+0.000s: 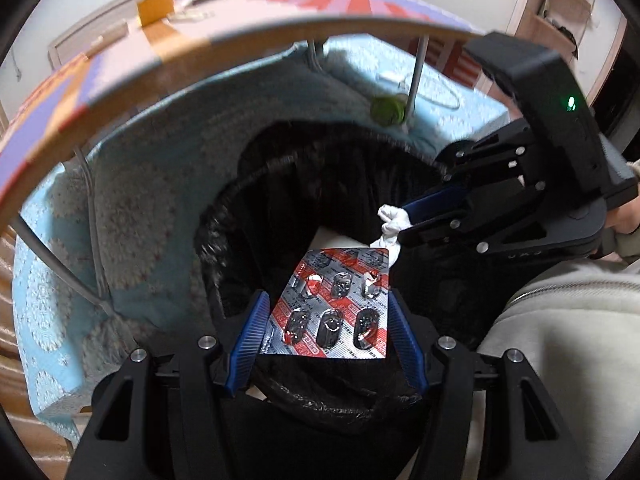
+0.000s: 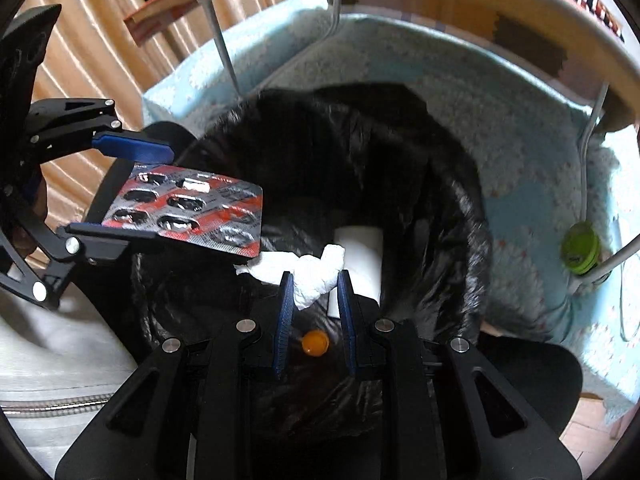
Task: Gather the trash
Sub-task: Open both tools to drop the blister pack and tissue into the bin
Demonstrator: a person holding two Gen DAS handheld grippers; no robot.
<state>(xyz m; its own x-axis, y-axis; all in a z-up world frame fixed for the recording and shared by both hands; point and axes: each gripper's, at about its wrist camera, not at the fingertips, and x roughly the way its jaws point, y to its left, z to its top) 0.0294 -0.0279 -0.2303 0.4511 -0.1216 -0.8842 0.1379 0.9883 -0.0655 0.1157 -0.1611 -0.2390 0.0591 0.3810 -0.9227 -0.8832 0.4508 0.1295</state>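
A silver and red blister pack (image 1: 338, 306) is clamped between the blue pads of my left gripper (image 1: 328, 300), above the mouth of a bin lined with a black bag (image 1: 280, 200). The same blister pack (image 2: 192, 210) shows at the left of the right wrist view, in the left gripper (image 2: 124, 190). My right gripper (image 2: 314, 284) is shut on a crumpled white tissue (image 2: 308, 272) over the bin liner (image 2: 420, 184). In the left wrist view, the tissue (image 1: 390, 222) sticks out of the right gripper (image 1: 408, 218). Down in the bag lie a white box (image 2: 362, 256) and an orange cap (image 2: 315, 343).
A low wooden table (image 1: 168, 44) with metal legs arches over the bin. Under it lie a light blue patterned blanket (image 1: 160, 200) and a green round object (image 2: 580, 250). A person's pale grey sleeve (image 1: 560, 340) is at the right. Curtains (image 2: 80, 60) hang at the left.
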